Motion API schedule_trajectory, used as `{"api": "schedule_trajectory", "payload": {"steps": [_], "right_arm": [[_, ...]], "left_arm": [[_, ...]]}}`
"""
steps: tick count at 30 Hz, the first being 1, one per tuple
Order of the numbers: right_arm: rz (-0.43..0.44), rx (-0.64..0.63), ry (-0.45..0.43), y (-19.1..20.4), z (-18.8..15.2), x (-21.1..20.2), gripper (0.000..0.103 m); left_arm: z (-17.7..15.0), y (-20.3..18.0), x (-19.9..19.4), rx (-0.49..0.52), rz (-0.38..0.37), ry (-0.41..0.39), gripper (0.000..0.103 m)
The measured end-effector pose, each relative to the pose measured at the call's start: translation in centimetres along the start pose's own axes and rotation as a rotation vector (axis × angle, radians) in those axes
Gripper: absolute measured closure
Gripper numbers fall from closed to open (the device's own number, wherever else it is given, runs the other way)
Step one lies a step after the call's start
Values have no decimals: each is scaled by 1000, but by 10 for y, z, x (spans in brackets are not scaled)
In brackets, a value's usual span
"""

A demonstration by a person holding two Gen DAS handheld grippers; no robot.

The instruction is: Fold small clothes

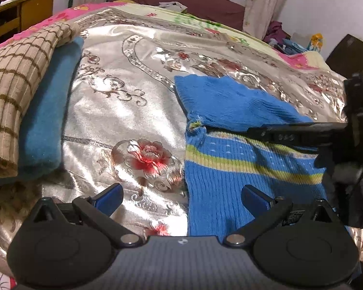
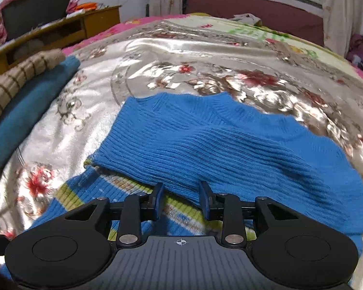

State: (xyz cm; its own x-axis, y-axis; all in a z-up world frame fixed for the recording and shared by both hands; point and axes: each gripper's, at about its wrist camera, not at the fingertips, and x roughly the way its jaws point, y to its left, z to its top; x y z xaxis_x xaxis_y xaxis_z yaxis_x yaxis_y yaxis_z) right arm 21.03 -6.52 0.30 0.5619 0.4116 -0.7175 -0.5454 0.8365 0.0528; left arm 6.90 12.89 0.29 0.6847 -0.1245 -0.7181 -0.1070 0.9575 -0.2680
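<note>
A blue knit sweater (image 1: 232, 159) with a yellow-green stripe lies on the shiny flowered bedspread, its upper part folded over toward me. My left gripper (image 1: 181, 198) is open and empty, hovering over the sweater's left edge. My right gripper (image 2: 181, 199) is open, its blue fingertips (image 2: 159, 199) on either side of the folded blue edge (image 2: 205, 145) without closing on it. The right gripper's black finger shows in the left wrist view (image 1: 290, 133), lying across the sweater.
A stack of folded clothes, a tan checked knit (image 1: 14, 96) on a teal one (image 1: 48, 118), sits at the left of the bed (image 1: 123, 106). A wooden shelf (image 2: 60, 31) stands beyond the bed at left. Curtains and a dark red headboard are at the back.
</note>
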Motion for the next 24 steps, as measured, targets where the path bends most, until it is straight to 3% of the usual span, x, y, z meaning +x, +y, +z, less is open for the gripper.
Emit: {"api": "schedule_trajectory", "payload": {"steps": [6, 13, 19, 24], "right_arm": [[14, 85, -24, -20, -31, -76, 72], [-34, 230, 68, -47, -98, -165, 72], [-91, 365, 126, -66, -144, -190, 72], [-70, 446, 159, -73, -166, -195, 72]], "left_arm": [[-10, -3, -19, 72, -26, 27, 0], [-36, -17, -47, 198, -42, 81, 0], [-50, -26, -43, 249, -8, 157, 1], [-49, -28, -35, 236, 13, 223, 30]]}}
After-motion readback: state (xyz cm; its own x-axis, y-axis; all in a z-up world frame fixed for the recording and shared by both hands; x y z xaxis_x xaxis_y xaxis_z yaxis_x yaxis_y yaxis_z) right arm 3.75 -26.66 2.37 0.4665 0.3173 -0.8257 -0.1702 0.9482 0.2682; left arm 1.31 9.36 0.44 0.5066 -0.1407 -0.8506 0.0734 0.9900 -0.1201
